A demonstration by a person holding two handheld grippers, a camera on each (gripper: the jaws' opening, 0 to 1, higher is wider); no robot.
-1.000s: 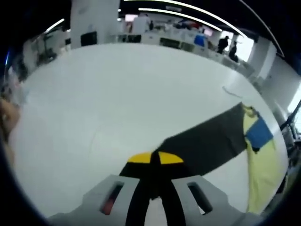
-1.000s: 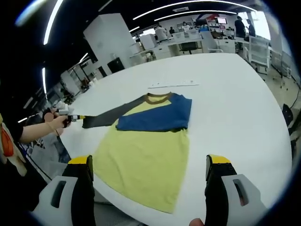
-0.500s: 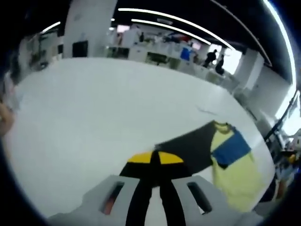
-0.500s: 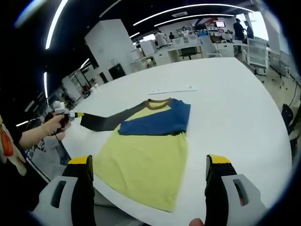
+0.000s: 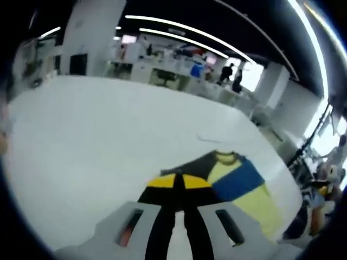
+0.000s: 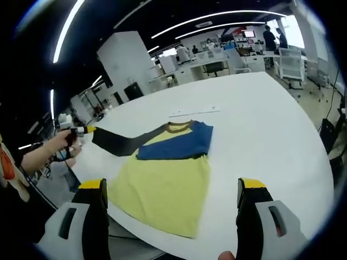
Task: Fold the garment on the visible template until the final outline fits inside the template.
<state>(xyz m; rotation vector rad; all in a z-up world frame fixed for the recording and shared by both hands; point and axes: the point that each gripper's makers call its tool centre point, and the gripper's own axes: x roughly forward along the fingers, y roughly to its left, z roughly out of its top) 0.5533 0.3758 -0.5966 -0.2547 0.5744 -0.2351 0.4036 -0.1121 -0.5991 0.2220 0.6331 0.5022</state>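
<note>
The step in hand looks like the fold of the second sleeve. The left gripper [image 5: 179,184] has its 2 jaws pressed together on the cuff of the dark grey long sleeve [image 6: 116,142], lifted out to the side. The right gripper [image 6: 171,195] hangs spread, holding nothing. Ahead of it the yellow cotton T-shirt [image 6: 162,184] lies on the white round table [image 6: 260,124], its blue sleeve [image 6: 173,146] already across the chest. Next, the grey sleeve should probably be carried over the blue one and laid flat. No containers are in sight, and I cannot make out a template.
</note>
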